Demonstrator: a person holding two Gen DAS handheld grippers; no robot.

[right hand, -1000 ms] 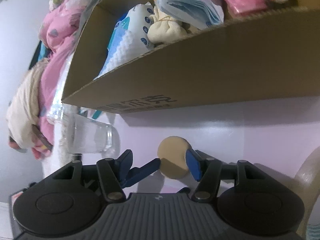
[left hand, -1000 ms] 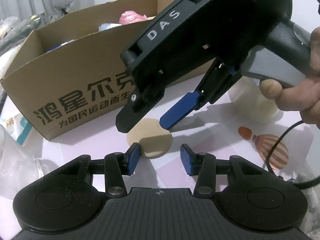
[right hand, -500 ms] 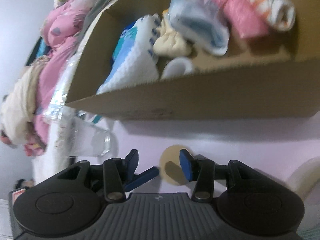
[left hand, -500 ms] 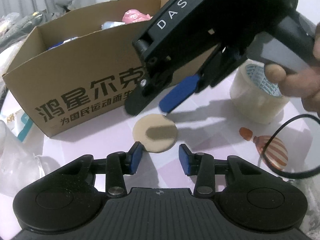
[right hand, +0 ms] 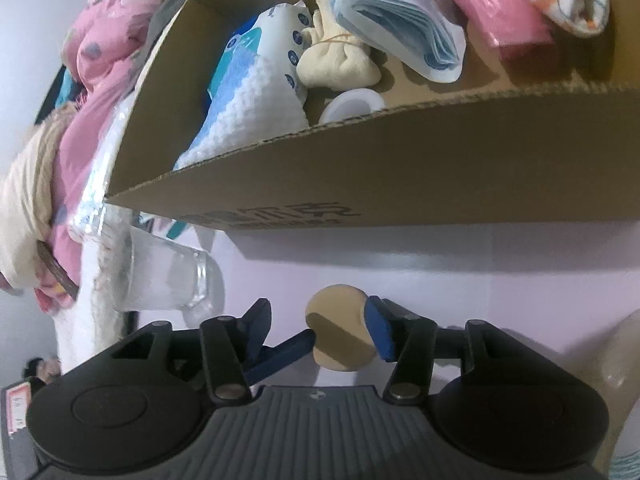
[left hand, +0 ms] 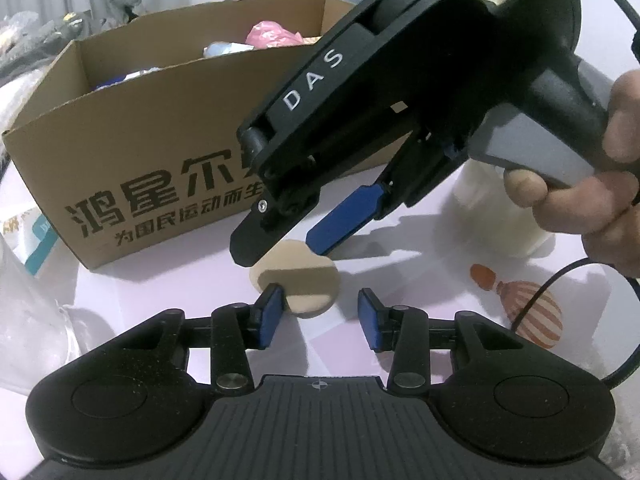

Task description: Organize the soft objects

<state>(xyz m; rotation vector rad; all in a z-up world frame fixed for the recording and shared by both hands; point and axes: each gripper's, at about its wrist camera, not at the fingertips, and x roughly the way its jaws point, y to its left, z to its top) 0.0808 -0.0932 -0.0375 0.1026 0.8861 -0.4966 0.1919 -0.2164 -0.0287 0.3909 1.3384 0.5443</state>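
Observation:
A round beige sponge pad [left hand: 306,286] lies flat on the pale pink table in front of a cardboard box [left hand: 160,160]. My left gripper [left hand: 320,318] is open low over the table, its left finger at the pad's near edge. My right gripper [left hand: 296,240] comes down from the upper right, open, its fingertips right over the pad's far edge. In the right wrist view the pad [right hand: 340,332] sits between the open fingers of my right gripper [right hand: 318,330]. The box [right hand: 400,176] holds tissue packs, a cream cloth bundle and pink rolls.
A roll of tape [left hand: 500,216] stands at the right behind my right hand. A clear glass [right hand: 172,280] lies at the left of the box. Pink and cream cloth [right hand: 60,120] is piled beyond the table's left edge. A black cable [left hand: 560,280] hangs at the right.
My right gripper rose off the pad half a second ago and has come back down over it. The pad stays flat on the table. My left gripper has barely moved.

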